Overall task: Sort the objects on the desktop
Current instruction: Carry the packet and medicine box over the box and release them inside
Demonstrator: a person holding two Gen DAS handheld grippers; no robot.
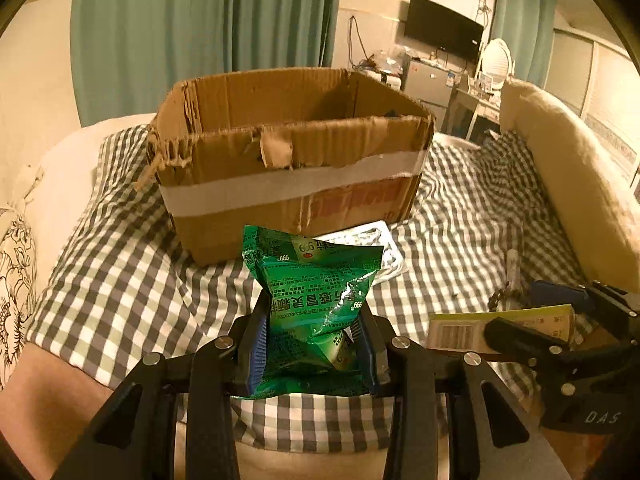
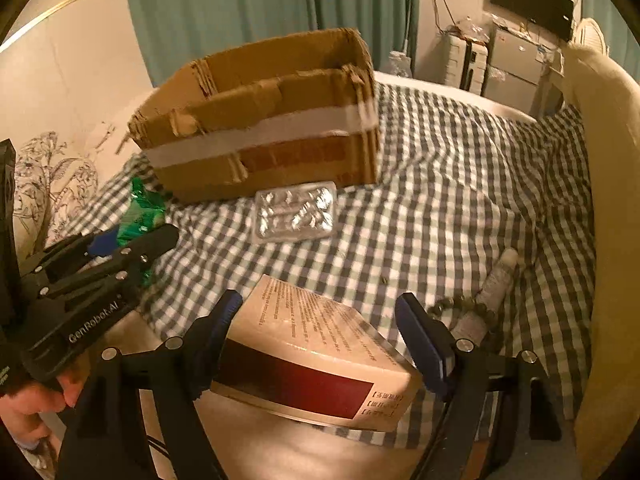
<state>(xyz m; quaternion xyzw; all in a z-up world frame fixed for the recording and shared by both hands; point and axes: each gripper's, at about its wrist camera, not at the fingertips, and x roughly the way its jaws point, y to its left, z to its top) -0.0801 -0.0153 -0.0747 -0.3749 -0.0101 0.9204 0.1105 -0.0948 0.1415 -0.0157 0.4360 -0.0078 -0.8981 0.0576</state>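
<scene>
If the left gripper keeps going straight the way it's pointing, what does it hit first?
Probably the cardboard box: its taped front wall lies straight ahead of the left gripper, which is shut on the green packet. The blister pack lies low, just right of that line; depth is unclear.

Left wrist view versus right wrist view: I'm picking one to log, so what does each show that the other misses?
Only the left wrist view shows the left gripper shut on the green sachet, seen close.

Only the right wrist view shows the medicine box's red band, with a gap at the right gripper's right finger, and clearly shows the bead bracelet.

Both show the cardboard box, blister pack and checked cloth.
</scene>
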